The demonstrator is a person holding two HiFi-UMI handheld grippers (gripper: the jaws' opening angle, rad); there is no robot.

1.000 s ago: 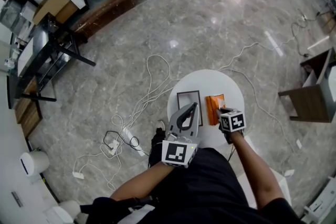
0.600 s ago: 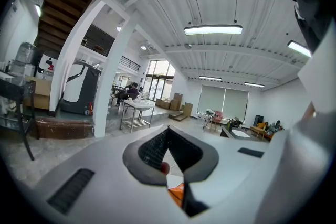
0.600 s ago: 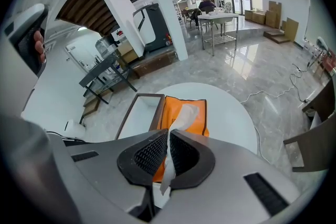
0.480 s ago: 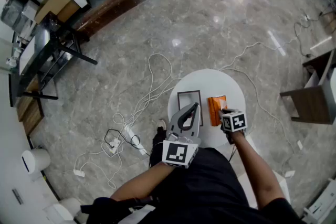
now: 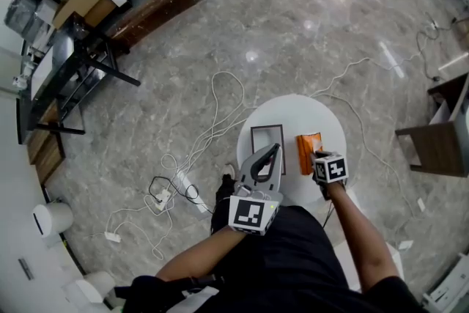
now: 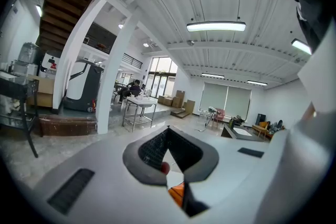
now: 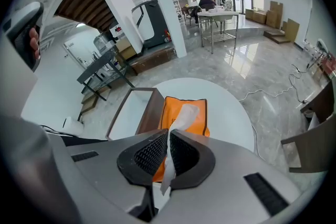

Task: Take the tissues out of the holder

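On the round white table [image 5: 293,113] lies an orange tissue holder [image 5: 308,149], seen closer in the right gripper view [image 7: 164,113]. A white tissue [image 7: 185,113] rises from its slot and runs back between the jaws of my right gripper [image 7: 168,136], which is shut on it. In the head view the right gripper [image 5: 317,156] sits at the holder's near end. My left gripper [image 5: 274,149] hovers over the table's near left, its tips touching and nothing between them [image 6: 168,131].
A brown-framed tray with a white inside [image 5: 267,145] lies just left of the holder [image 7: 131,113]. White cables and a power strip [image 5: 183,190] trail over the marble floor at the left. A brown side table [image 5: 440,135] stands at the right and a black rack [image 5: 69,77] at the far left.
The head view has drifted a little. Both grippers keep about the same places, and the right one still pinches the tissue.
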